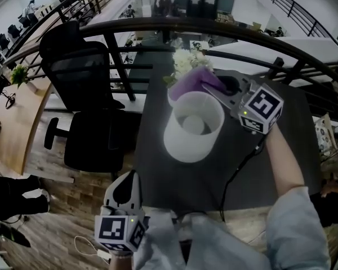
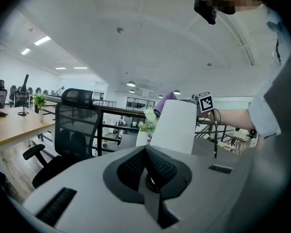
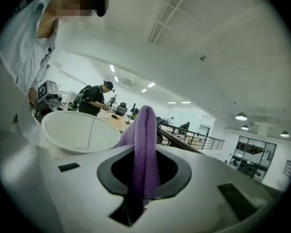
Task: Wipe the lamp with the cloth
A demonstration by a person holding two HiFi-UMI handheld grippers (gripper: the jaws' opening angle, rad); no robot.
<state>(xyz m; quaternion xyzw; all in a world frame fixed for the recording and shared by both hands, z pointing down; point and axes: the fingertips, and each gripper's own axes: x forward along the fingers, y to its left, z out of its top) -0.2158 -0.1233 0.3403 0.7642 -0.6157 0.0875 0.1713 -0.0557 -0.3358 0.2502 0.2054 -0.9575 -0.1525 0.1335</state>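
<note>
Overhead, the head view shows the lamp (image 1: 192,125) as a white round shade standing on the dark desk (image 1: 174,179), with a bulb visible inside. The purple cloth (image 1: 200,80) lies at the far rim of the shade, between the shade and a bunch of white flowers (image 1: 188,61). This view does not show the finger state of either gripper clearly; the gripper views do.

Right gripper view: the fingers (image 3: 177,174) are closed on the cloth, which stands up from between them as a narrow fold. The open top of the shade lies just beside the cloth on the left; contact between the two cannot be confirmed.

Left gripper view: the fingers (image 2: 162,169) are pressed together with nothing between them. The shade appears side-on, beyond the gripper, with a black office chair (image 2: 75,125) to its left.

Arm pose: the right gripper (image 1: 214,90) reaches across the desk from the near right, forearm extended, marker cube uppermost. The left gripper (image 1: 128,181) is held low at the near left edge of the desk, well apart from the lamp, pointing forward
</note>
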